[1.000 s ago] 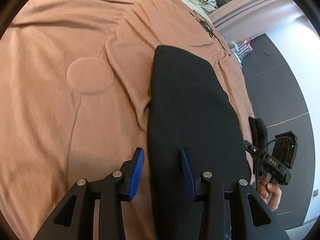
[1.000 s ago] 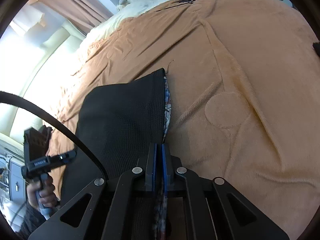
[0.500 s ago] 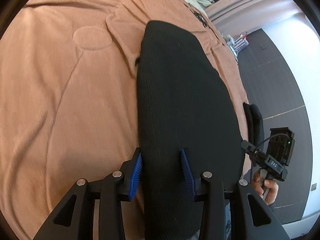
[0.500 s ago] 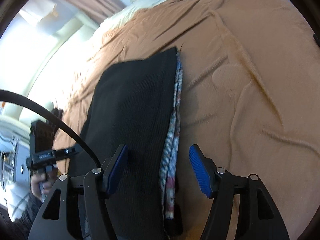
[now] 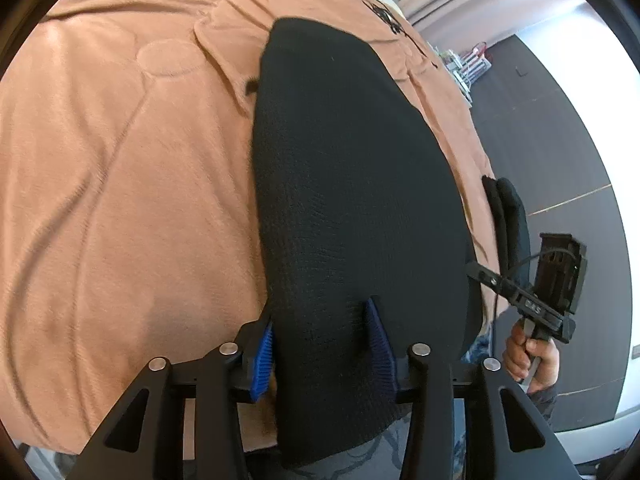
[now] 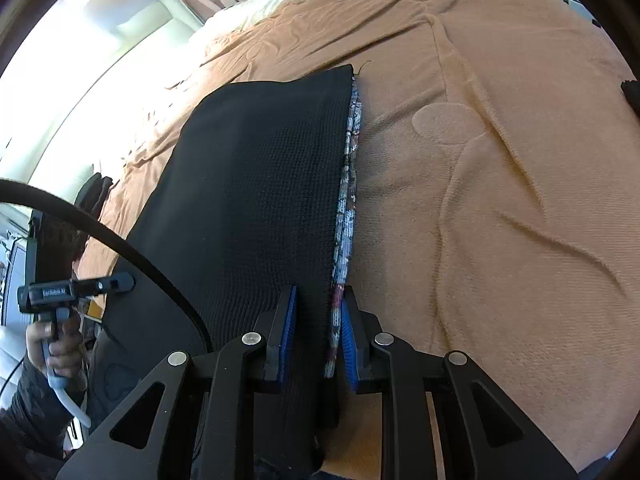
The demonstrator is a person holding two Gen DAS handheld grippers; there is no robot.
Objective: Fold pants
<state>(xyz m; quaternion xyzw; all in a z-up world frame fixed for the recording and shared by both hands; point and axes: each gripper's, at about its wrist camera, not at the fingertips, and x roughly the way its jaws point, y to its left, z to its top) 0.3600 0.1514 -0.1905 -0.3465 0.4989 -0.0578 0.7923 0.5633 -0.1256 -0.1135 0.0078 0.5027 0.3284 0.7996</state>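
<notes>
Black pants, already folded into a narrow strip, are lying on the bed, with the left claw opening and the right claw closing astride the near edge for a remaining fold.

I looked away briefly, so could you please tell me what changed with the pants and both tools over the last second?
The right tool let go of the pants' edge, opened wide, and is closing around it again. The left tool slid over the other edge, opening slightly. The pants stay flat on the orange blanket.
</notes>
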